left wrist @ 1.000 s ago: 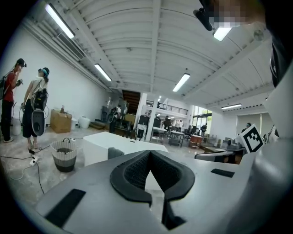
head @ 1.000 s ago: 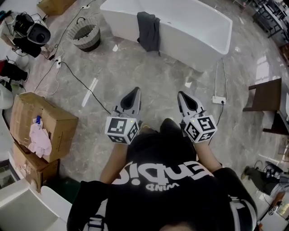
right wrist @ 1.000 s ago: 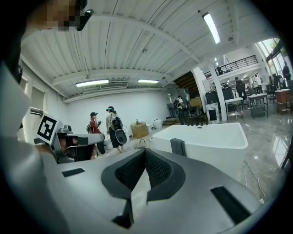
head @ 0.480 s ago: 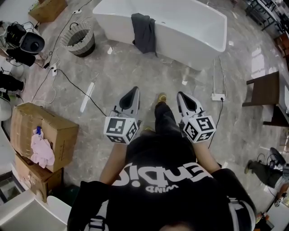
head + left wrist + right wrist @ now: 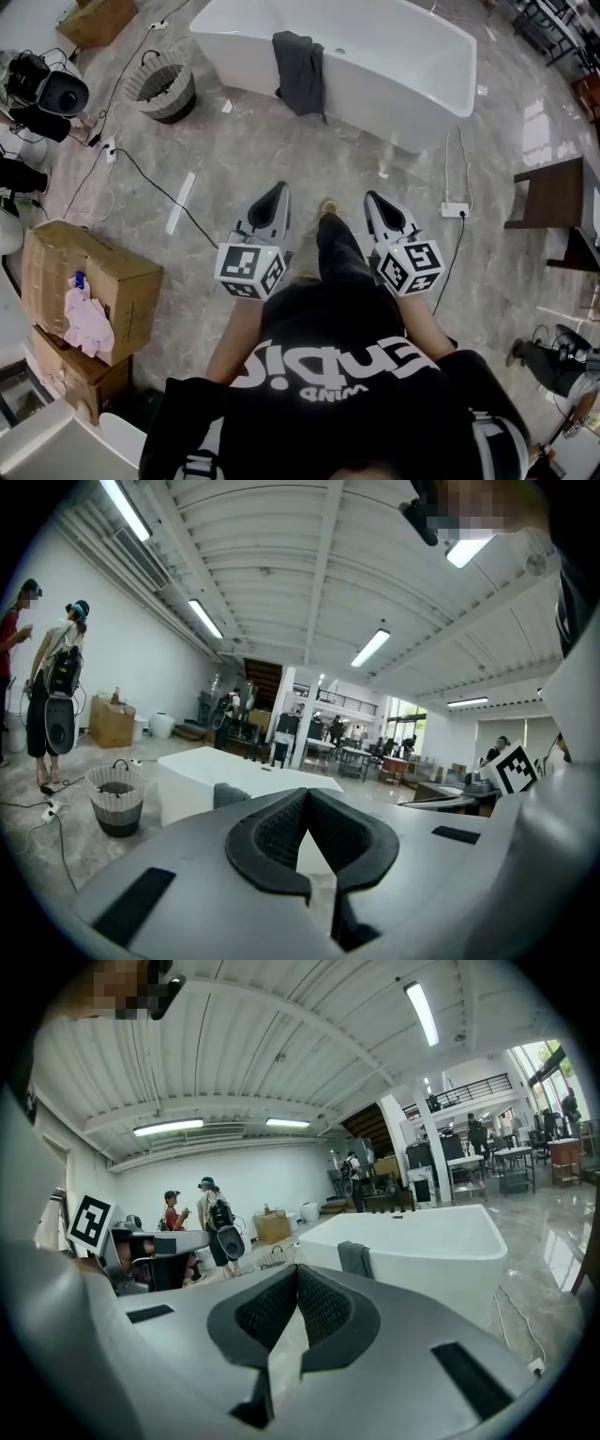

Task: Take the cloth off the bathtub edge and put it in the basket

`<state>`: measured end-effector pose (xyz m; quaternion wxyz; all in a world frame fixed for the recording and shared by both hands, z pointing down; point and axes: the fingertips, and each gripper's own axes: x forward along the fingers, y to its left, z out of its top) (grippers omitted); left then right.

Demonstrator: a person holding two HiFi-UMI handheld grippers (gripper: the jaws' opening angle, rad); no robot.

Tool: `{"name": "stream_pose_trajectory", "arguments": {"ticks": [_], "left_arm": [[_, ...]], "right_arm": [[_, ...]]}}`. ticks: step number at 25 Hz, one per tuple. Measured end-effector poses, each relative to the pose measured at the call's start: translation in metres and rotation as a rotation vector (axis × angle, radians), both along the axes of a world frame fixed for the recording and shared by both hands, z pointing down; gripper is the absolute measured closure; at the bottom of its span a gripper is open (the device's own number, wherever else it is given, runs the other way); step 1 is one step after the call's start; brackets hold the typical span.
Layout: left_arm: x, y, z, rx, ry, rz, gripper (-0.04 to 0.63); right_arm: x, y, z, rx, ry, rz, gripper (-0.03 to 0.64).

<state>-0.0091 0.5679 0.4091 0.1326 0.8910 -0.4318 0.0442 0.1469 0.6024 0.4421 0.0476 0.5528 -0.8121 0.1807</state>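
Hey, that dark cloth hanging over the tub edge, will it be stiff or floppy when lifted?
Probably floppy: the cloth bends over the edge of the bathtub and hangs limp down its wall. Likely light for its size, since it looks thin. It may trail when raised.

The cloth [image 5: 302,70] is dark grey against the white bathtub [image 5: 394,56]. The basket [image 5: 161,91] is banded pale over dark grey. The floor [image 5: 281,150] is grey, veined like marble. The left claw [image 5: 278,190] and the right claw [image 5: 374,199] are light grey with black pads, their cubes [image 5: 250,270] white with black squares. A pink rag [image 5: 89,319] lies on a brown cardboard box [image 5: 112,262]. The shirt [image 5: 356,394] is black with white lettering.
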Motion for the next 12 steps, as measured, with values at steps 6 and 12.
{"name": "stream_pose_trajectory", "arguments": {"ticks": [6, 12], "left_arm": [[0.008, -0.05, -0.007, 0.001, 0.005, -0.017, 0.581], [0.025, -0.11, -0.017, -0.011, 0.017, -0.037, 0.581]], "right_arm": [[0.007, -0.054, -0.005, -0.004, 0.007, -0.027, 0.603], [0.032, -0.116, -0.019, 0.008, 0.001, -0.027, 0.603]]}}
